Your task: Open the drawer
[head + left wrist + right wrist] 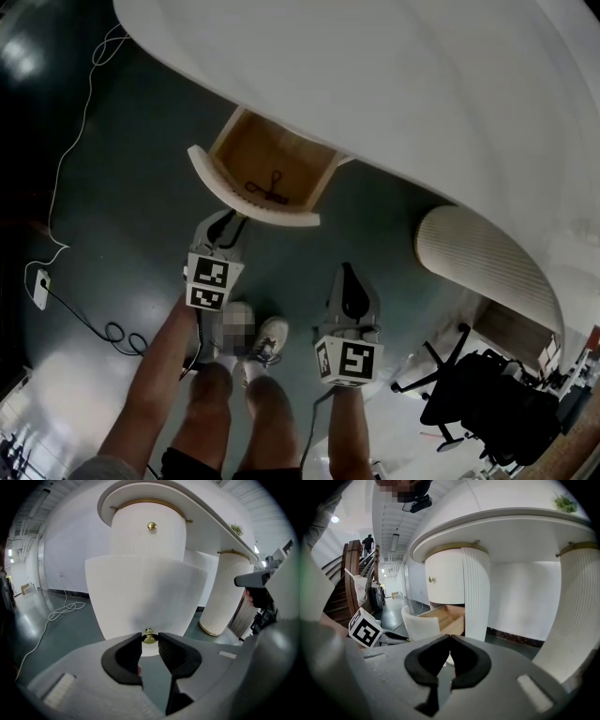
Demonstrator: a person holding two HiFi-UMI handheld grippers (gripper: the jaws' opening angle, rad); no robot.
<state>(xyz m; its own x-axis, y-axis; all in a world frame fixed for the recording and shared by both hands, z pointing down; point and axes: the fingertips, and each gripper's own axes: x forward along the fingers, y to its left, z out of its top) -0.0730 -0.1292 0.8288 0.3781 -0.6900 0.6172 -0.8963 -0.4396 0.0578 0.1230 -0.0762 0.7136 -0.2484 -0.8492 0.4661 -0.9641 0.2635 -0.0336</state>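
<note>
**Drawer with curved white front and pale wooden box point(255, 199), held by its small round brass knob point(149, 637)**

The drawer is seen pulled well out from under the rounded white table top point(394, 75). Its wooden inside is laid open to the head view, and a small black object point(268, 188) is seen lying in it. The left gripper point(150, 644) is closed partway, and its two dark pads are pressed on either side of the brass knob. The right gripper point(449, 643) is held apart from the drawer, its jaws brought together on nothing.

The drawer is judged stiff and fairly light, being a thin wooden box that is nearly empty. The knob is judged the only proper hold, since the smooth curved front offers no edge. Polished metal of that size is likely to slip, so the neck behind the knob's head is best pinched. The pull is best kept straight along the drawer's run, lest it bind.
</note>
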